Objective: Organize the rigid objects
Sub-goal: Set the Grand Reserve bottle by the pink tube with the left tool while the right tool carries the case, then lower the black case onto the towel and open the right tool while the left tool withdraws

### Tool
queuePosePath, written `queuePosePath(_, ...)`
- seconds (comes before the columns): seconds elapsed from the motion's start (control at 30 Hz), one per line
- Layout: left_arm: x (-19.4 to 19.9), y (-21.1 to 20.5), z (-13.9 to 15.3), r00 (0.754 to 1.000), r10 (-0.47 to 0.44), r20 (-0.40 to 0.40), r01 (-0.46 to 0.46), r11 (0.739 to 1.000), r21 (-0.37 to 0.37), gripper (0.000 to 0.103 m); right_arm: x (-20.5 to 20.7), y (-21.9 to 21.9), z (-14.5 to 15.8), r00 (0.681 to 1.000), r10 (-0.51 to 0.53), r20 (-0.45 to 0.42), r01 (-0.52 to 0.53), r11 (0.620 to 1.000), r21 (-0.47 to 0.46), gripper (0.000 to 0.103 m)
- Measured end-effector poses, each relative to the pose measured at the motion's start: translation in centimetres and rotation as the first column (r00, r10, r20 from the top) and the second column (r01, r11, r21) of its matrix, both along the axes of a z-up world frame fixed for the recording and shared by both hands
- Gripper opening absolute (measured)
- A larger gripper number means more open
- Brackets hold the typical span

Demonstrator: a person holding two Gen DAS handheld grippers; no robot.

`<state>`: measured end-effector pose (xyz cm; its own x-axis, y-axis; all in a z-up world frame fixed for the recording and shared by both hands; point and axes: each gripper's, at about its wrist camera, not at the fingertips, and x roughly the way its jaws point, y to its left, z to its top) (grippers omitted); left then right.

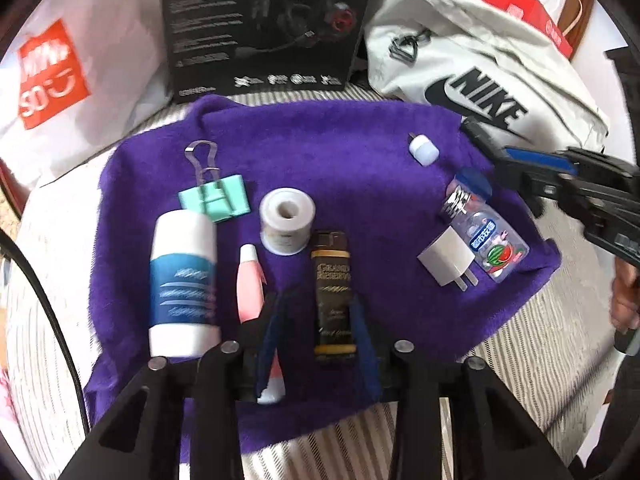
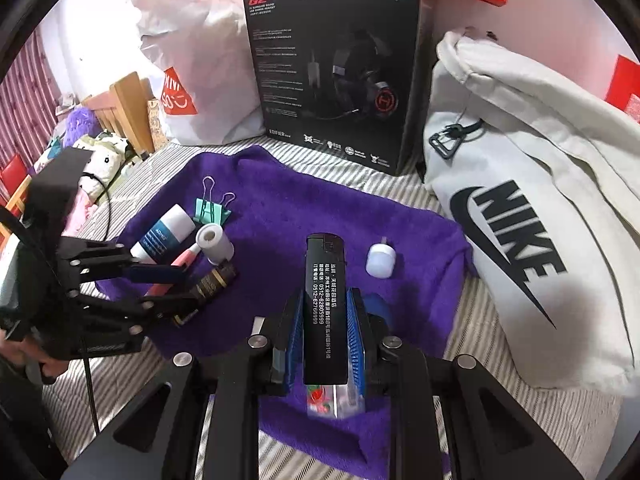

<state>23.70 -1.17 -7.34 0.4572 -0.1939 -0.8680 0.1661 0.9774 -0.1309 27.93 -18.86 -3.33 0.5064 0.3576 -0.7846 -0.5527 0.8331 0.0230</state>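
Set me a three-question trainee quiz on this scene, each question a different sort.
1. True or false: the right gripper is empty.
2. Which item do the left gripper's open fingers straddle? A: binder clip. B: brown lighter. C: tape roll.
3. Fill in: the small items lie on a ___ towel.

Key: 1 false, it is shut on a black lighter. 2 B. 3 purple.

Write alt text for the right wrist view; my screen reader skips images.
The right gripper clamps a black lighter upright above a purple towel. At left, the left gripper straddles a dark brown lighter.
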Motion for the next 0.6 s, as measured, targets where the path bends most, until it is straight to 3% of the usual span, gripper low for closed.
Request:
queuePosePath(0.13,-1.4,1.5,1.7,0.998,0.054,0.039,-0.055,0.998,0.016,0.056,1.6,1.6,-0.5,1.0,0.002,-0.013,-0.002,1.0,0.006,0.021)
queuePosePath(0.23,-2.4,2.5,2.7,0.995,0.08,0.066,-0.08,0.997,0.0,0.061,2.9,3.0,-1.2,1.0,-0.002,-0.022,0.002,1.0,-0.008,0.021)
queuePosePath(0.6,-4.1,4.4,3.5,0.99,0.118,0.08,-0.117,0.993,-0.014,0.062,5.1,7.6,-4.2,0.997,0.033,-0.063,-0.039,0.994,-0.1,0.021)
